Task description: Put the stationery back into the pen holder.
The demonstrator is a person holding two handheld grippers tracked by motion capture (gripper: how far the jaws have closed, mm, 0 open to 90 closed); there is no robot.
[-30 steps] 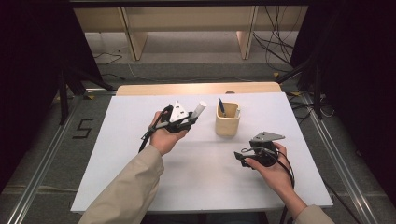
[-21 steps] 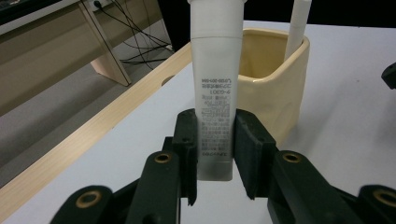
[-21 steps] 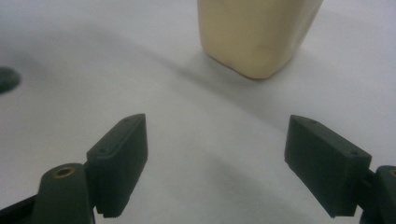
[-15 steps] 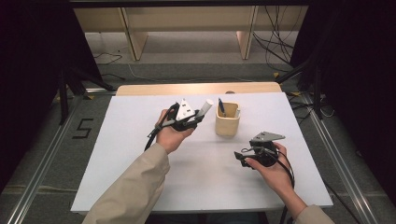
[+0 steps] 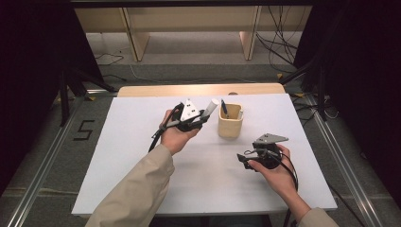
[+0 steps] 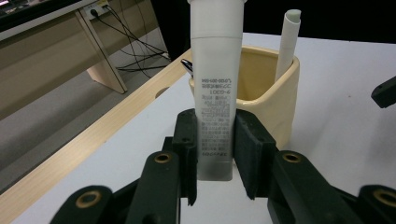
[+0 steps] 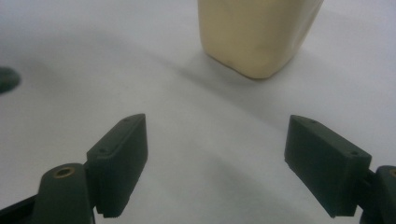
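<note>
Gripping white tube (image 6: 214, 88), left tongs (image 6: 215, 144) beside cup (image 5: 230, 124); right tongs (image 7: 215, 163) wide, empty.

The white tube (image 6: 214, 88) carries small black print, seen upside down in the left gripper view; only digits resembling "9-6301" can be partly made out. A dark "5" mark (image 5: 83, 130) sits on the floor left of the table.

A white sheet covers the table (image 5: 142, 156), leaving a strip of bare wood along its far edge. Beyond that edge stand pale wooden shelf legs (image 5: 135, 40) on a grey floor, with black cables (image 5: 279, 42) trailing past the far right corner.
</note>
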